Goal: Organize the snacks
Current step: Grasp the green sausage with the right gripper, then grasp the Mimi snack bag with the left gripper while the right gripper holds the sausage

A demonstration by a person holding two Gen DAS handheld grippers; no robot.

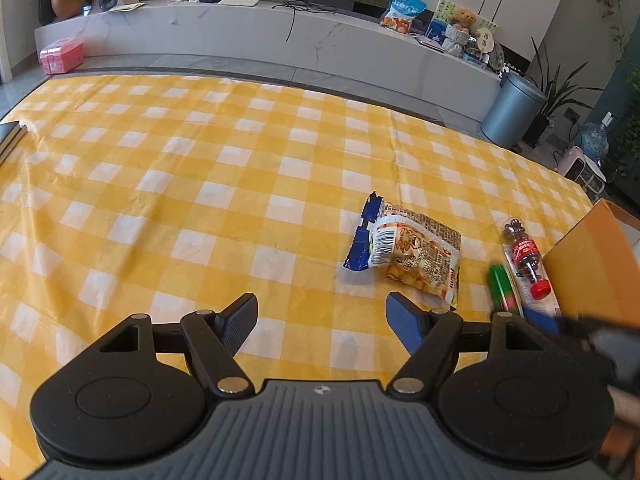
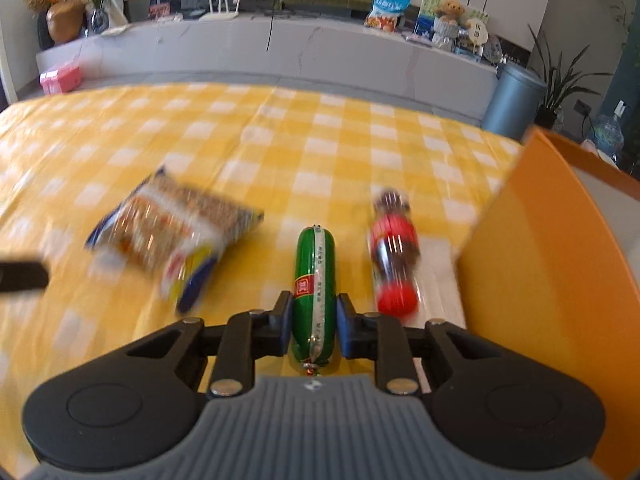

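My right gripper (image 2: 314, 314) is shut on a green sausage stick (image 2: 314, 280) and holds it above the yellow checked tablecloth (image 2: 280, 140). The sausage also shows blurred in the left wrist view (image 1: 502, 286). A snack bag (image 1: 412, 250) lies on the cloth, ahead and right of my open, empty left gripper (image 1: 322, 320); it also shows blurred in the right wrist view (image 2: 176, 232). A small cola-bottle candy pack (image 1: 526, 258) lies beside the orange box (image 1: 592, 256). In the right wrist view the candy pack (image 2: 394, 256) lies just right of the sausage, by the box (image 2: 540, 272).
Beyond the table's far edge runs a white marble counter (image 1: 240, 36) with a blue snack bag (image 1: 402, 10), a teddy bear and vases. A grey bin (image 1: 510, 110) and plants stand at the right. A dark object (image 1: 10, 136) lies at the table's left edge.
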